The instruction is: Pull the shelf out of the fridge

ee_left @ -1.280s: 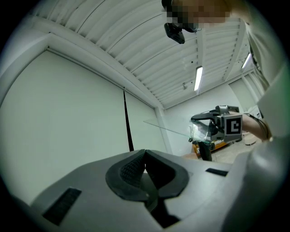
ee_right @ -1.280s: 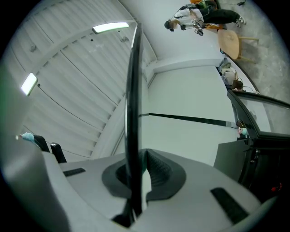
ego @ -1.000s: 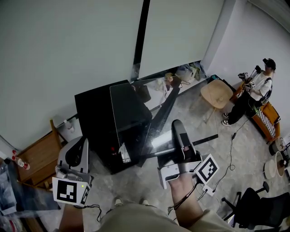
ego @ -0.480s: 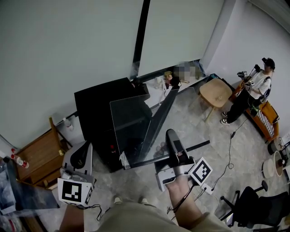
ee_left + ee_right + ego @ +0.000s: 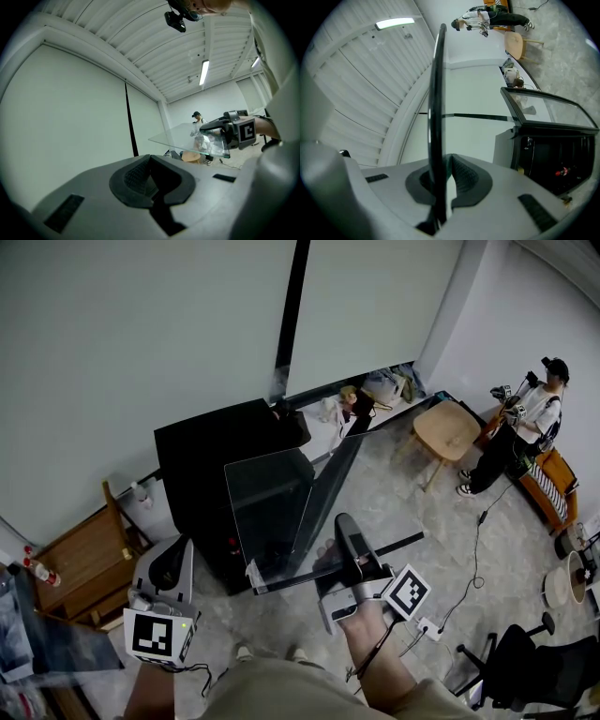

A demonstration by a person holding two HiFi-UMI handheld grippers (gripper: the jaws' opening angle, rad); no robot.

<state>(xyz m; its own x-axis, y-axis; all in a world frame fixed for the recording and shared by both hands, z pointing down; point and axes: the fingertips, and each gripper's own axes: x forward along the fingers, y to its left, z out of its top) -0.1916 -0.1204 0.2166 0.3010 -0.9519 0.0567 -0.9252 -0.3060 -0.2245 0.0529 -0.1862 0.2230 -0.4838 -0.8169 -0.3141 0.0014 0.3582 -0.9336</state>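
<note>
- Your right tool point(image 5: 345, 527) is clamped on the near edge of the glass shelf point(image 5: 272, 507). In the right gripper view, the pane runs as a dark line straight between the closed pads point(image 5: 461, 176).
- The shelf hangs in the air in front of the black fridge point(image 5: 202, 465), roughly level and apparently clear of the cabinet. The pull-out itself looks done or nearly so.
- Your left tool point(image 5: 169, 561) is closed on nothing, low at your left side and well apart from the pane.
- The next move, as I judge it, is to carry the shelf away and lay it down somewhere. One tool at one edge of a wide glass sheet leaves it free to sag or swing, so bringing your left tool to a second edge would steady it.
- The open fridge door point(image 5: 337, 474) stands just beside the pane's right edge, so watch that side as you back off.
- A power strip point(image 5: 431, 626) and its cable lie on the floor near your right foot, and an office chair point(image 5: 539, 667) sits further right.
- A wooden stool point(image 5: 448, 432) and another person point(image 5: 525, 427) are well apart, beyond the door.
</note>
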